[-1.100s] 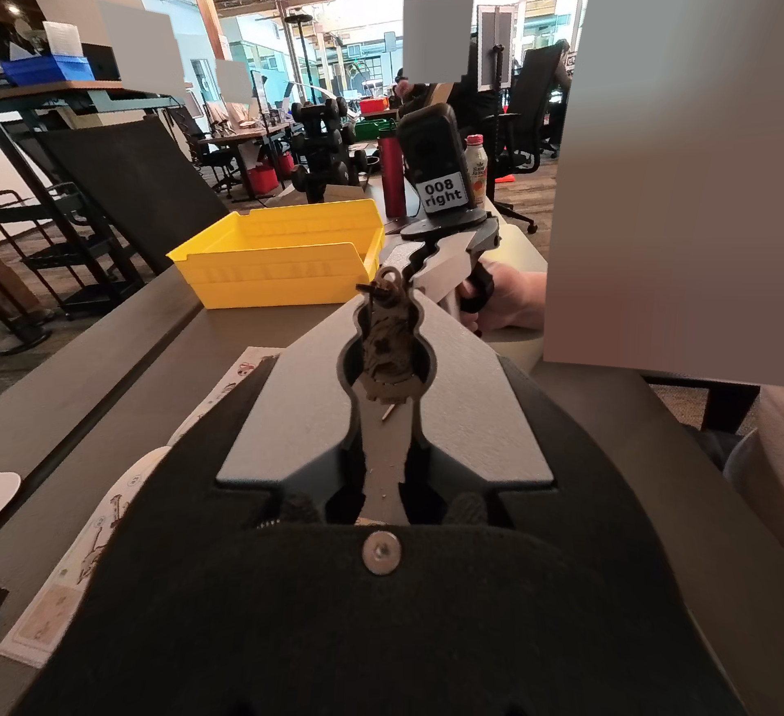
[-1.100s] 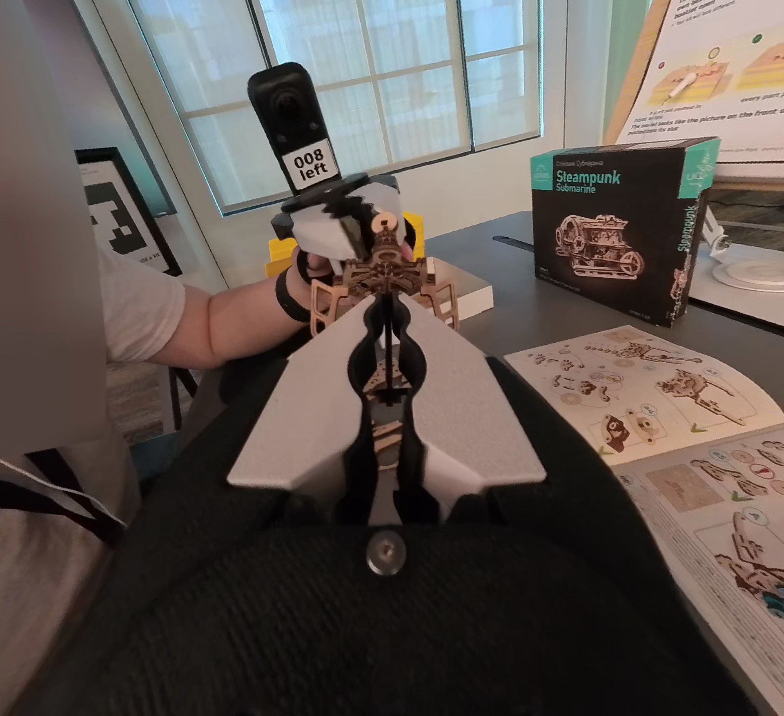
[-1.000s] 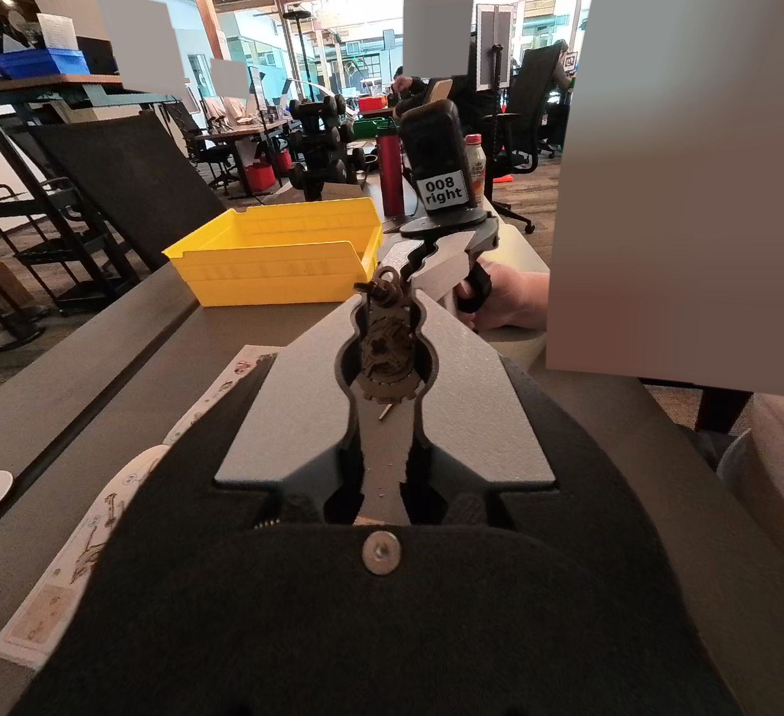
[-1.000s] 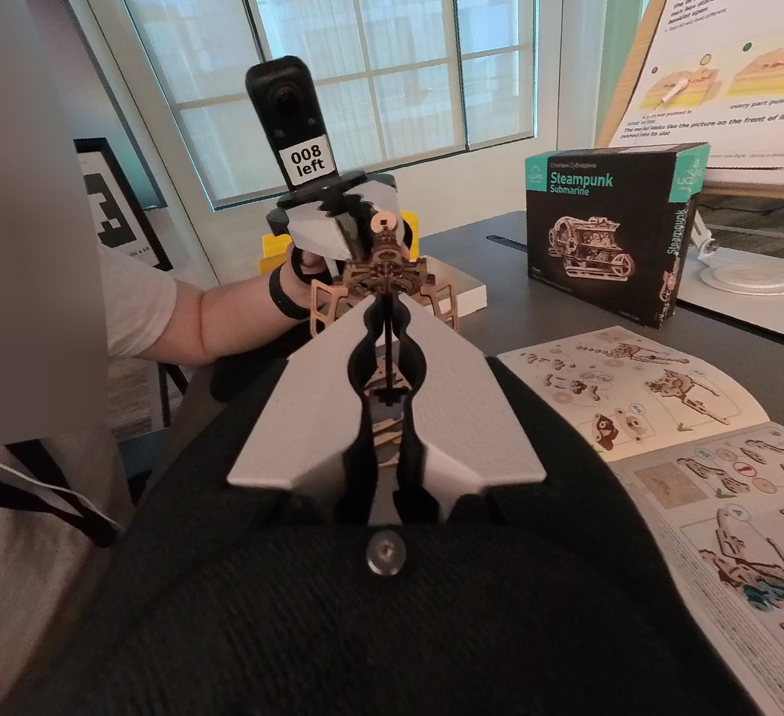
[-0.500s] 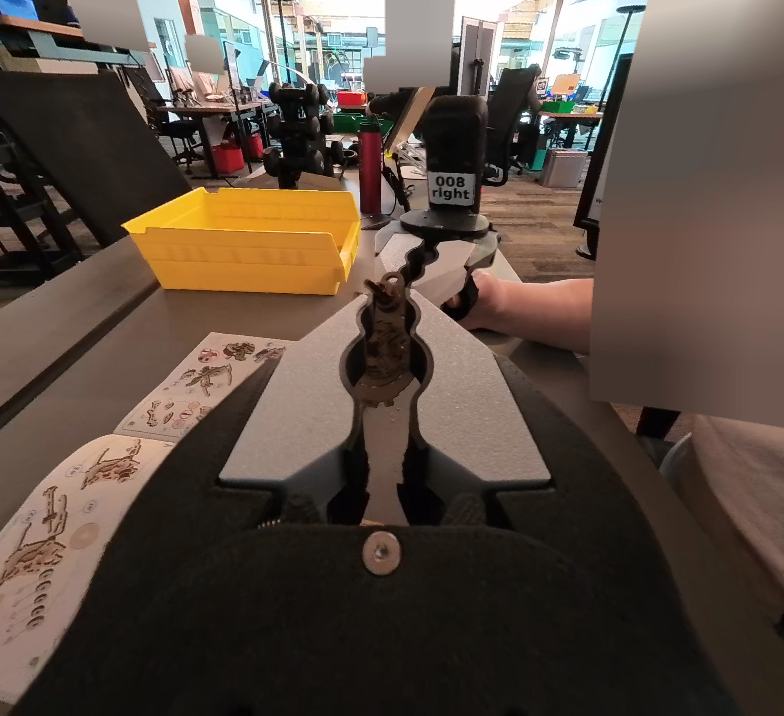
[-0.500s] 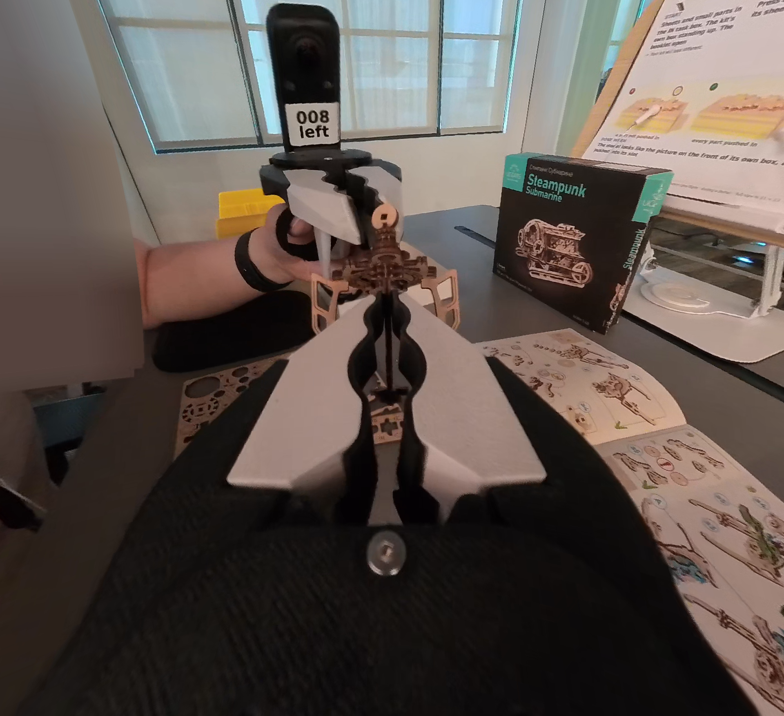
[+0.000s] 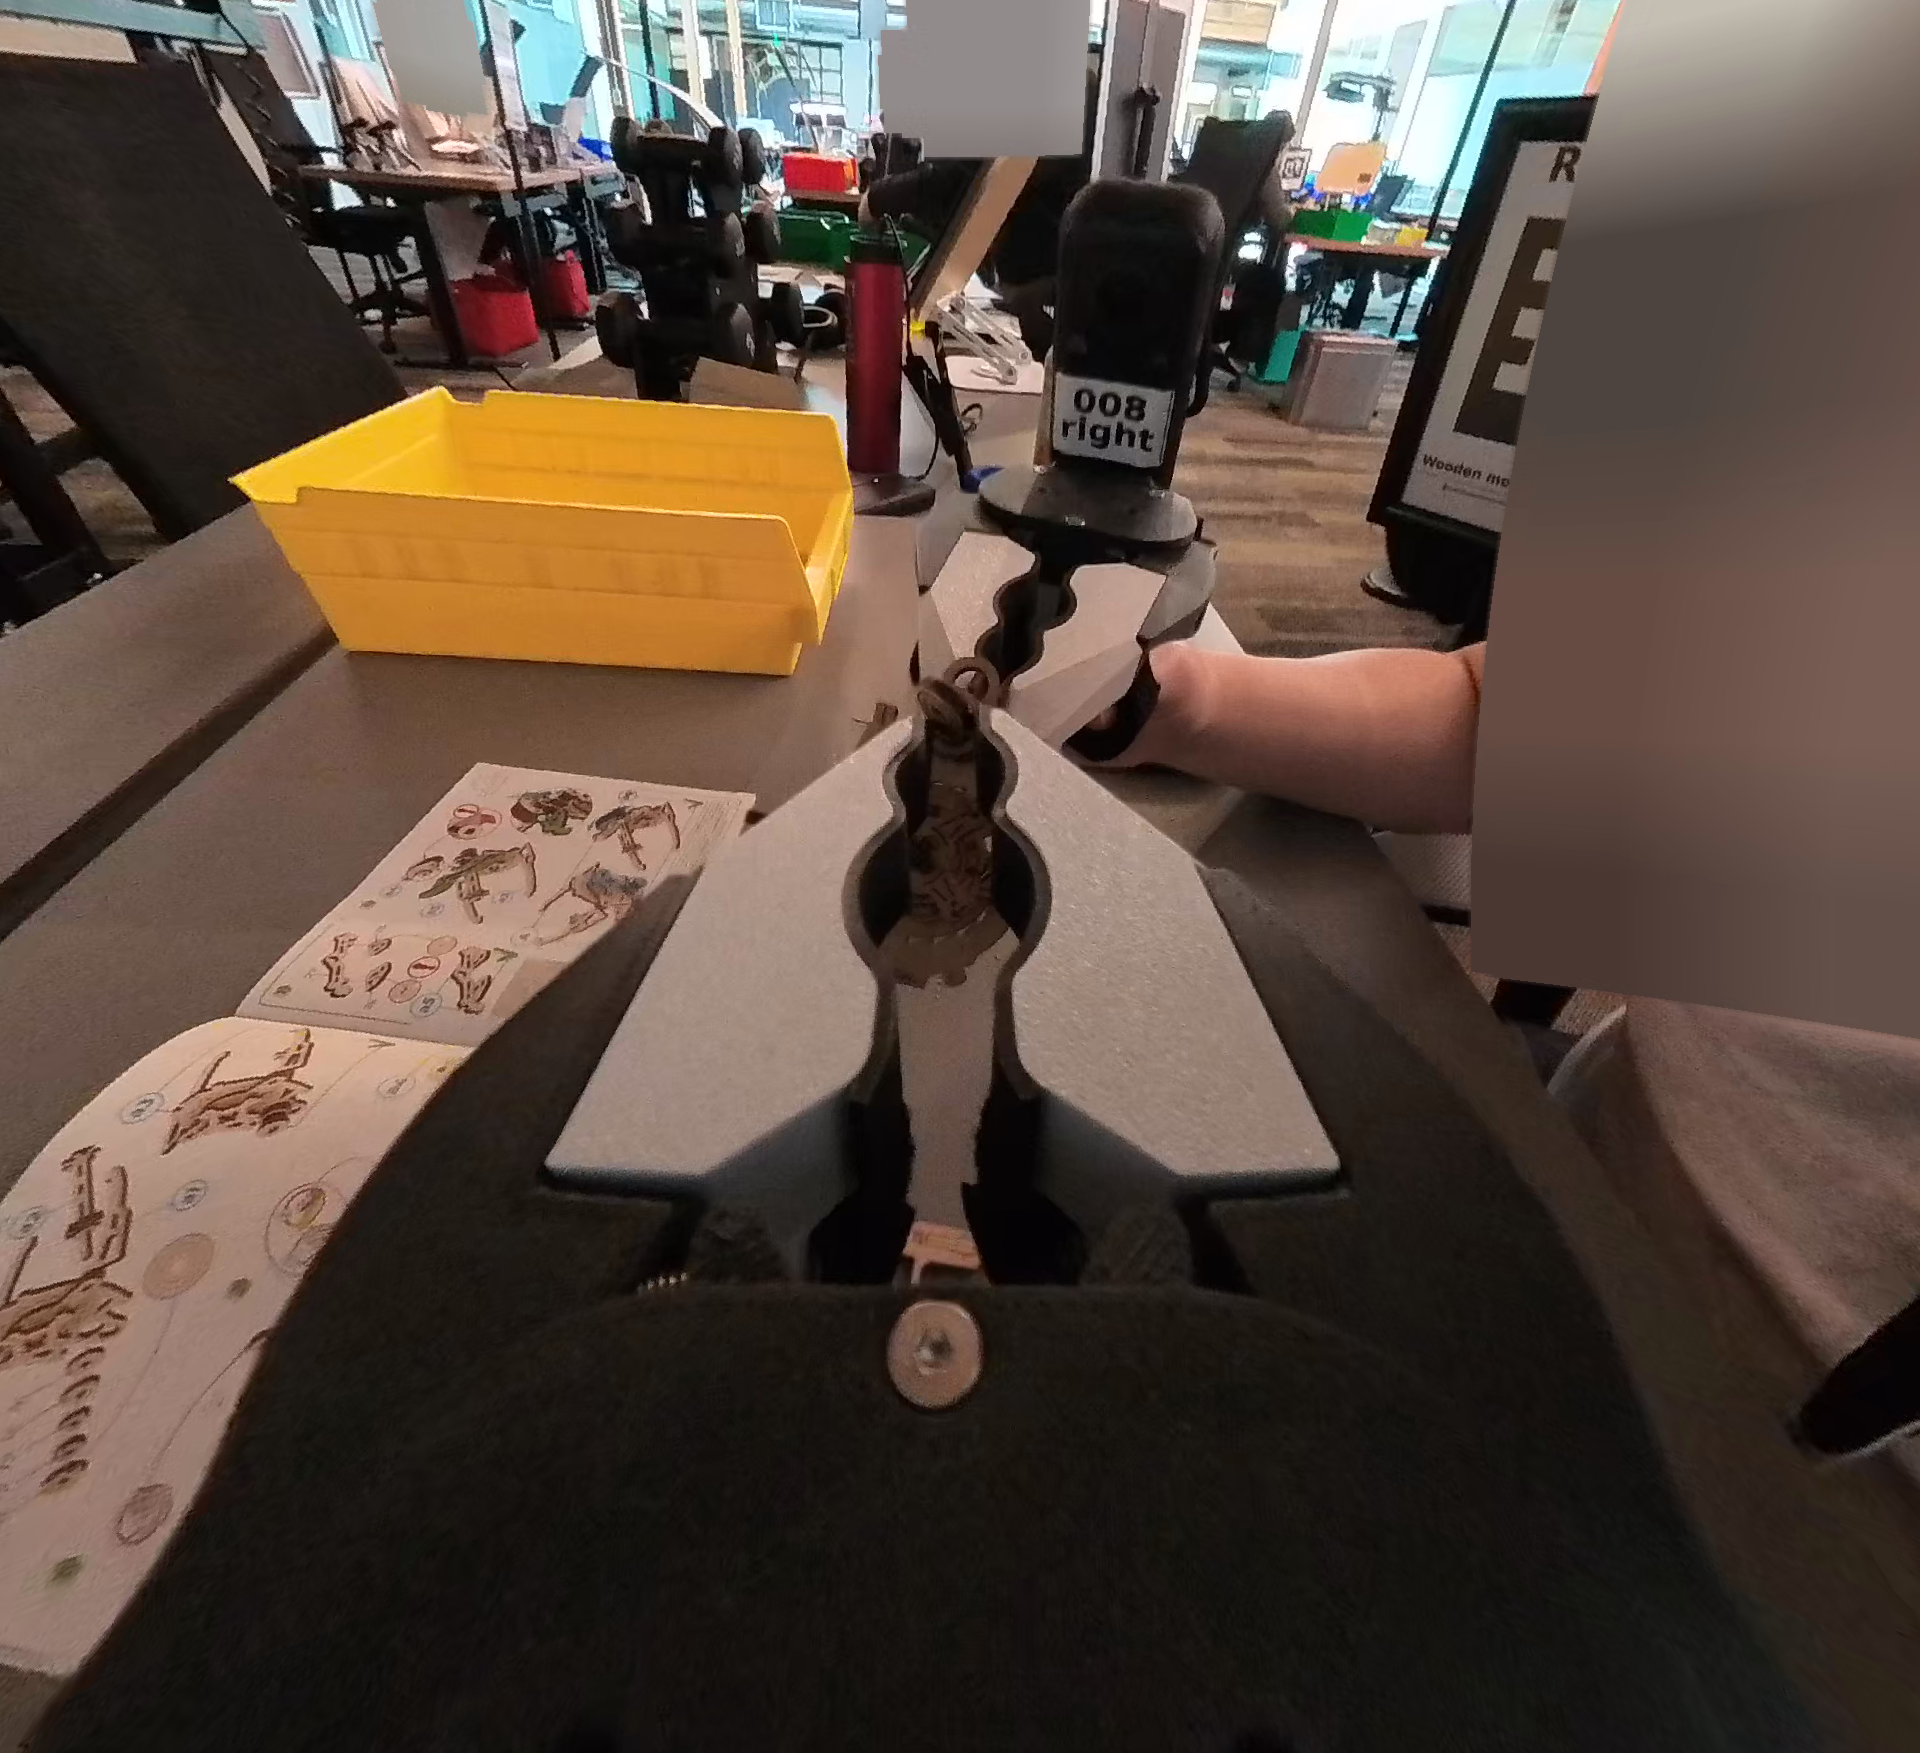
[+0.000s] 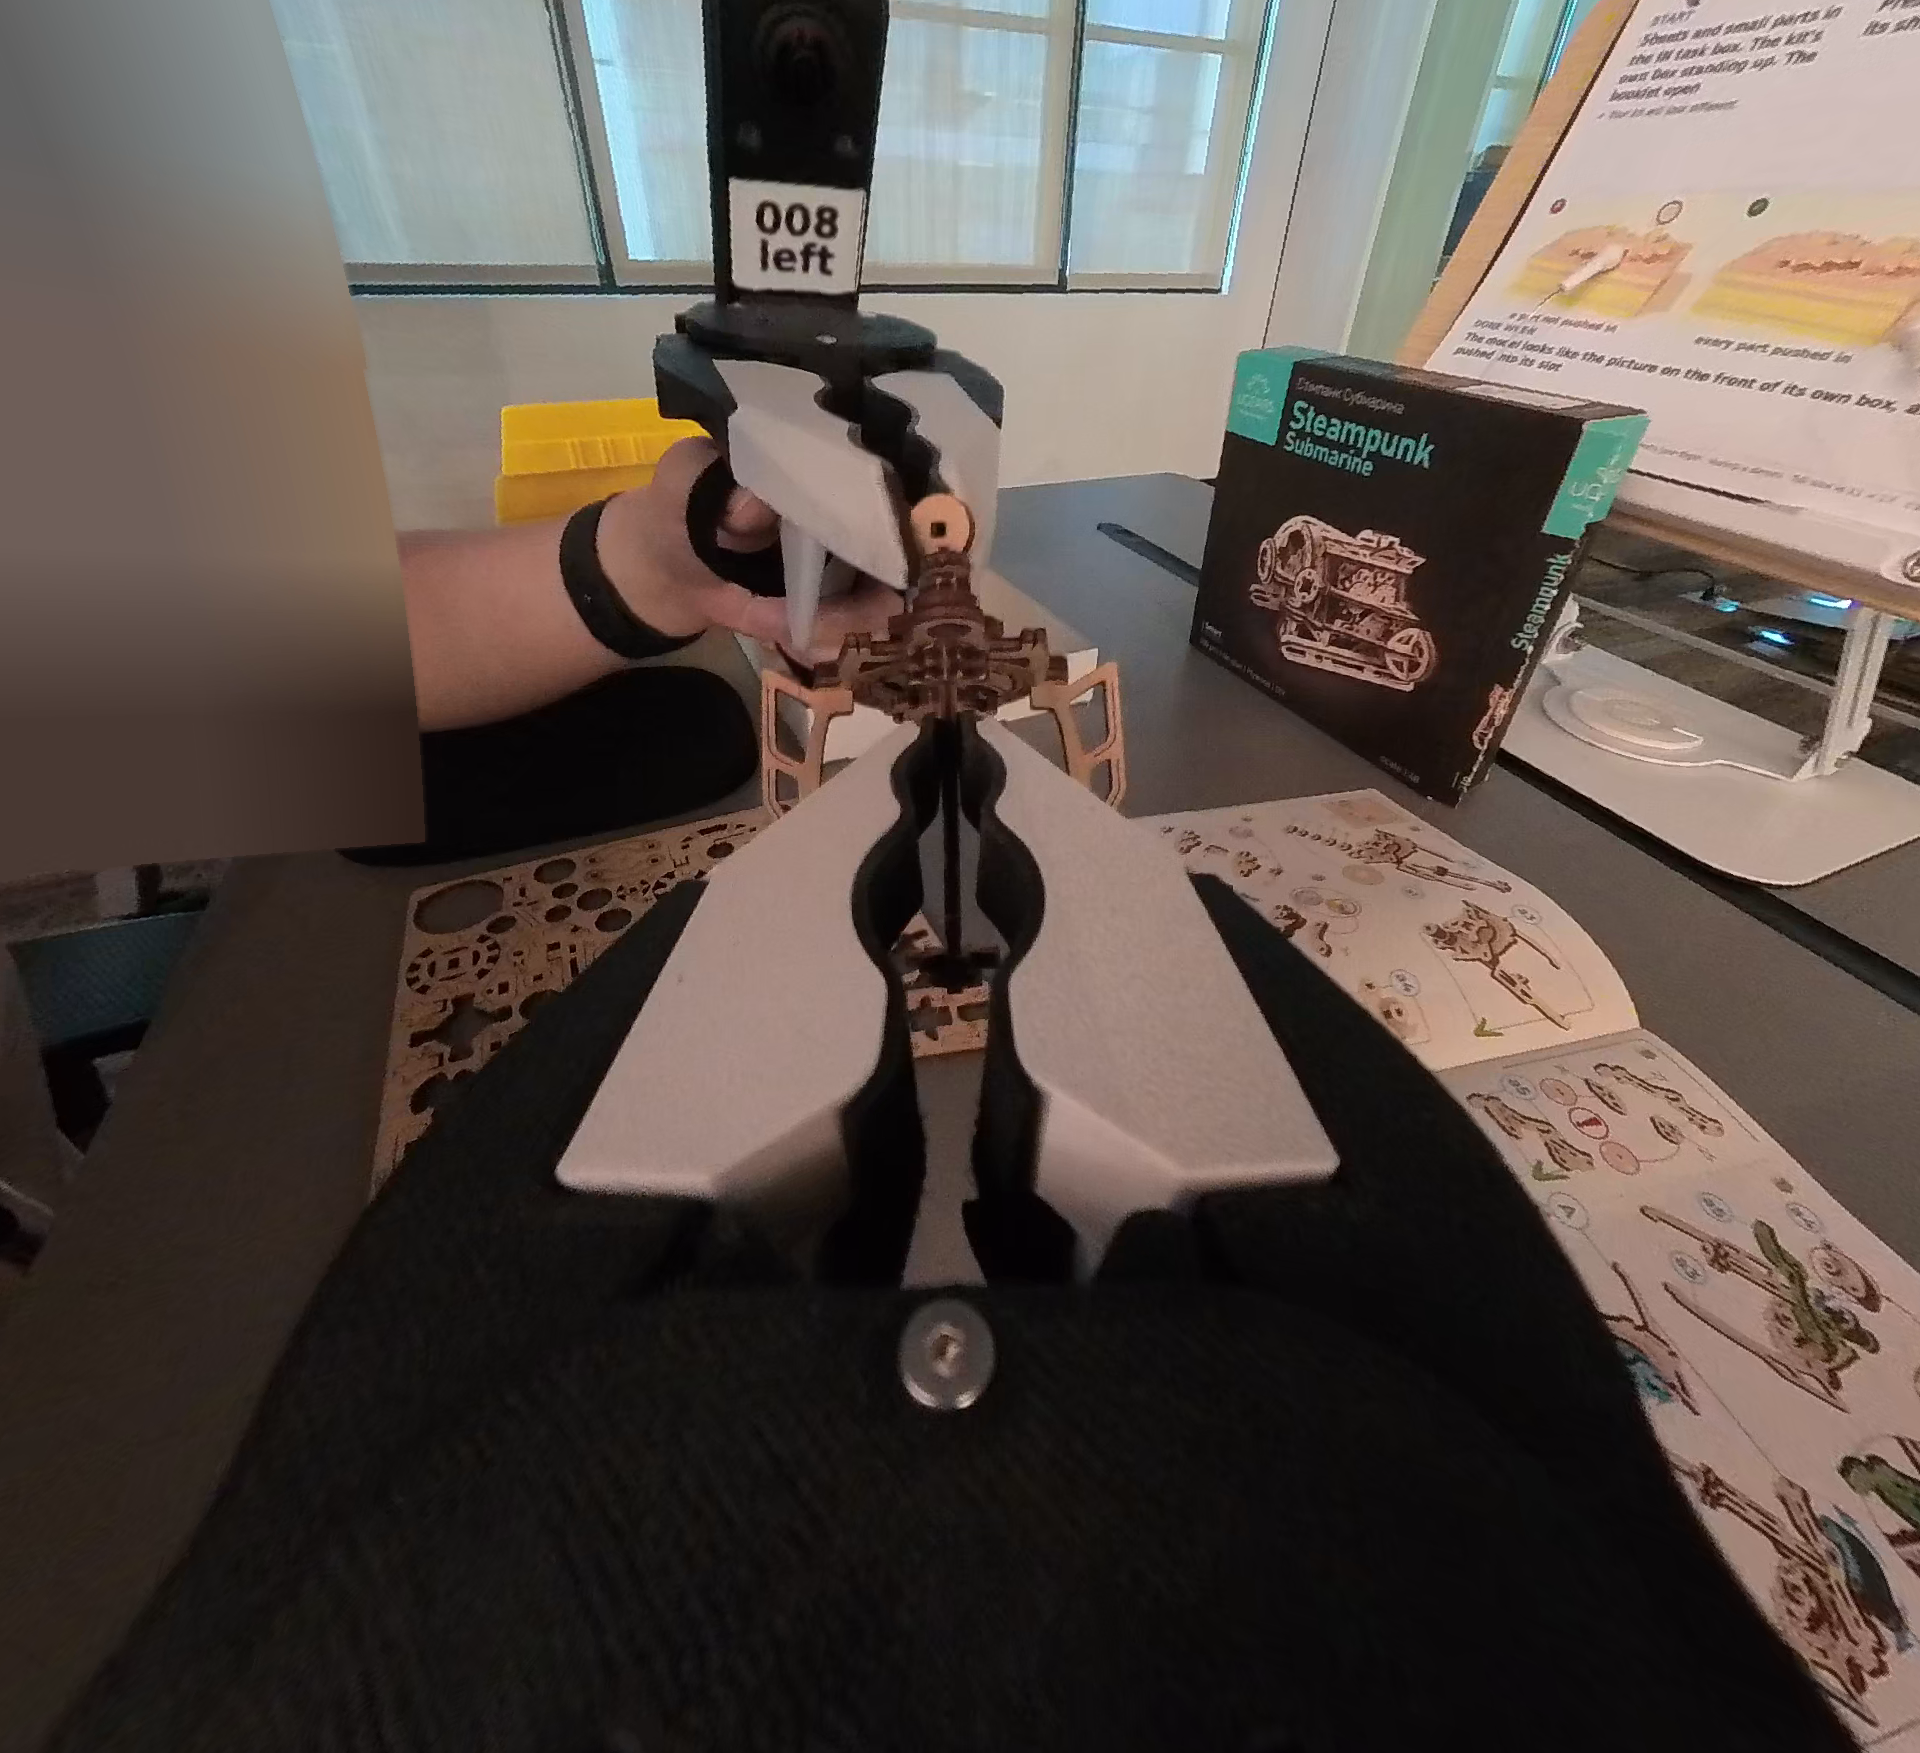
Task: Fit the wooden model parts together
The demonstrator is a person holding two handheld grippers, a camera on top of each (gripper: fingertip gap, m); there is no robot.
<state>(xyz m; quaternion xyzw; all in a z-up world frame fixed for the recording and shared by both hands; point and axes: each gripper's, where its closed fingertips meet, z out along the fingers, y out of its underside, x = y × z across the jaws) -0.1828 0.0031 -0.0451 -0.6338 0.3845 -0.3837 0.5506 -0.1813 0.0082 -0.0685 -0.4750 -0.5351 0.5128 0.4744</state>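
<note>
A small brown wooden model with gears and two pale side frames is held in the air above the table, between both grippers. My right gripper is shut on a thin edge-on part at the model's near side. My left gripper faces it from the far side and is shut on the model's upper part, just under a round wooden ring. In the left wrist view, my left gripper is shut on a geared wooden piece. The right gripper's tips meet it head-on.
A yellow bin stands at the far left of the grey table. An open instruction booklet and a punched-out wooden sheet lie under the grippers. The black kit box and a slanted instruction board stand to the right. Both grippers' tips are close together, under 4 cm apart.
Both grippers have swung from tilted to upright, still facing each other with the model between them. More of the table, booklet and wooden sheet shows below. Both stay shut.
</note>
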